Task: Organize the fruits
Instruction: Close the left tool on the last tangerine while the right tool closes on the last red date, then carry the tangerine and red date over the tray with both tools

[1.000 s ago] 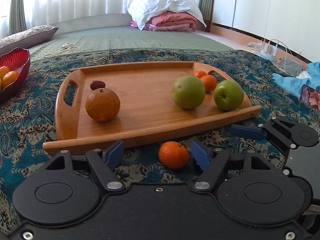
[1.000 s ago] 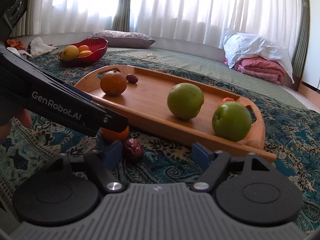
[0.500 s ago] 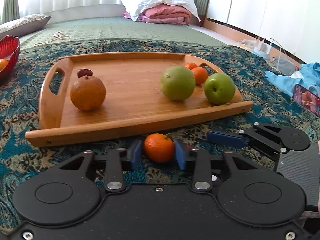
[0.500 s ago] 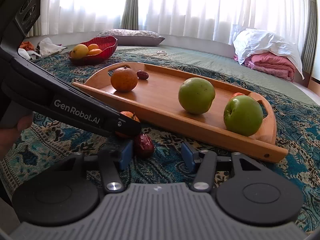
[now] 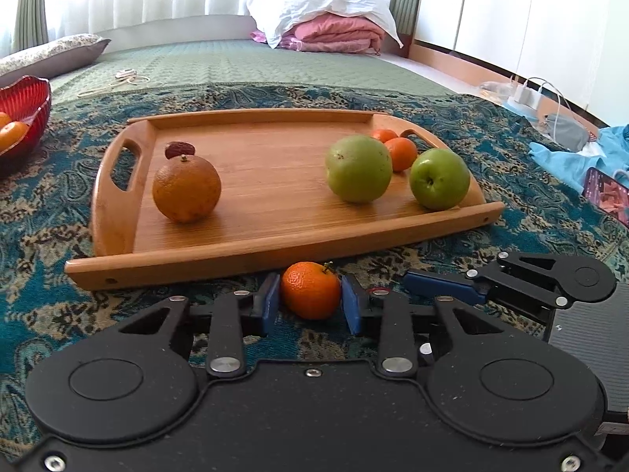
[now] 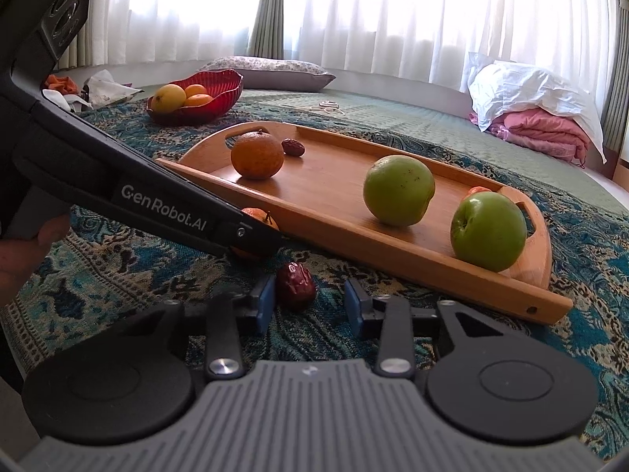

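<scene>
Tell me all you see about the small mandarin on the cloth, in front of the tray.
The mandarin is small, round and bright orange, with a short green stem on top. It sits on the patterned cloth, just before the tray's near rim. The left gripper's blue fingers press on both its sides.

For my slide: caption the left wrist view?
Left gripper shut on a mandarin lying before the wooden tray.

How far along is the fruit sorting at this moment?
Done: an orange, two green fruits and small tangerines sit on the wooden tray. In hand: left gripper clamps a tangerine; right gripper, just closing, brackets a red date. Left: placing both.
</scene>
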The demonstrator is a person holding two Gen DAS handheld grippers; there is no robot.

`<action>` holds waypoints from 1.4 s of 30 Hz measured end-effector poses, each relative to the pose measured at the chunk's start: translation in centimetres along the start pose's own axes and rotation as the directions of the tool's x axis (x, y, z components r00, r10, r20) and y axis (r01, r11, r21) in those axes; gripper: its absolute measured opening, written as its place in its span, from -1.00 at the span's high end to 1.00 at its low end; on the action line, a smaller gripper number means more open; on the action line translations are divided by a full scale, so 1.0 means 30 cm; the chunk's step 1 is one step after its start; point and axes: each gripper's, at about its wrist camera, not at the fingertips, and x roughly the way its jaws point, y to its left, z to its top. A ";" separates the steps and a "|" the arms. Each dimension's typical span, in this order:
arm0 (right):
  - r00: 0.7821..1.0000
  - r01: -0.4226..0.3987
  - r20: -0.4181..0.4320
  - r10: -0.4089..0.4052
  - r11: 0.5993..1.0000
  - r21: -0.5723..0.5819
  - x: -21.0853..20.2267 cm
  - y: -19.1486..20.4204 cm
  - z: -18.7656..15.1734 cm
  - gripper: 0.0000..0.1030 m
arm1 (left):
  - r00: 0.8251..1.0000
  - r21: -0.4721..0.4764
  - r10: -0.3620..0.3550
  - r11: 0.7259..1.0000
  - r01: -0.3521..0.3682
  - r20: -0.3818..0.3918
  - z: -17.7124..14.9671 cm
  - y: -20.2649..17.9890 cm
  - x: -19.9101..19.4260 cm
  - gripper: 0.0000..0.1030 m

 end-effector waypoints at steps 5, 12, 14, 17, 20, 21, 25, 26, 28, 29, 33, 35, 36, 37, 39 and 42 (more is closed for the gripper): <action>1.000 0.007 0.004 -0.007 1.000 -0.008 -0.005 0.004 0.001 0.46 | 1.000 -0.003 0.008 1.000 -0.008 0.007 0.002 0.006 -0.014 0.38; 1.000 0.011 0.009 -0.012 0.999 0.031 -0.009 -0.012 0.006 0.53 | 1.000 -0.003 0.025 1.000 -0.025 0.019 0.003 0.011 -0.031 0.38; 1.000 0.022 0.009 -0.022 0.999 0.040 -0.009 -0.016 0.009 0.52 | 0.999 -0.003 0.030 1.000 -0.030 0.023 0.003 0.012 -0.034 0.38; 0.999 0.034 0.014 -0.035 0.998 0.055 -0.011 -0.025 0.013 0.52 | 0.999 -0.001 0.035 0.999 -0.035 0.026 0.006 0.013 -0.039 0.39; 0.997 0.067 0.023 -0.069 0.996 0.065 -0.016 -0.031 0.016 0.52 | 0.999 0.001 0.039 0.999 -0.039 0.033 0.011 0.013 -0.045 0.39; 0.997 0.078 0.024 -0.080 0.994 0.073 -0.016 -0.034 0.017 0.52 | 0.999 0.001 0.040 0.999 -0.040 0.035 0.014 0.012 -0.045 0.39; 0.994 0.101 0.023 -0.104 0.987 0.122 -0.020 -0.058 0.020 0.52 | 0.998 -0.002 0.044 0.999 -0.044 0.043 0.024 0.014 -0.048 0.39; 0.993 0.107 0.028 -0.111 0.986 0.131 -0.024 -0.063 0.024 0.52 | 0.998 -0.002 0.046 0.999 -0.046 0.047 0.027 0.015 -0.049 0.39; 0.992 0.115 0.043 -0.122 0.983 0.144 -0.034 -0.072 0.038 0.52 | 0.997 -0.002 0.052 0.999 -0.052 0.057 0.035 0.016 -0.053 0.39; 0.991 0.117 0.049 -0.126 0.982 0.149 -0.038 -0.077 0.047 0.52 | 0.996 -0.001 0.055 0.998 -0.055 0.063 0.041 0.017 -0.053 0.39; 0.986 0.134 0.080 -0.148 0.978 0.162 -0.049 -0.097 0.088 0.52 | 0.994 -0.017 0.064 0.998 -0.063 0.089 0.080 0.026 -0.051 0.39; 0.982 0.145 0.094 -0.163 0.975 0.170 -0.048 -0.113 0.113 0.52 | 0.992 -0.027 0.071 0.997 -0.069 0.106 0.107 0.030 -0.049 0.39; 0.980 0.153 0.100 -0.172 0.973 0.176 -0.047 -0.121 0.126 0.52 | 0.991 -0.031 0.073 0.997 -0.070 0.115 0.122 0.031 -0.049 0.39; 0.978 0.159 0.106 -0.181 0.970 0.183 -0.045 -0.132 0.140 0.52 | 0.990 -0.035 0.074 0.997 -0.071 0.122 0.138 0.032 -0.047 0.39; 0.974 0.170 0.115 -0.195 0.965 0.201 -0.044 -0.154 0.166 0.52 | 0.988 -0.032 0.078 0.997 -0.074 0.135 0.170 0.032 -0.039 0.39; 0.969 0.191 0.111 -0.221 0.954 0.233 -0.024 -0.197 0.212 0.52 | 0.985 -0.025 0.095 0.995 -0.093 0.145 0.220 0.033 -0.015 0.39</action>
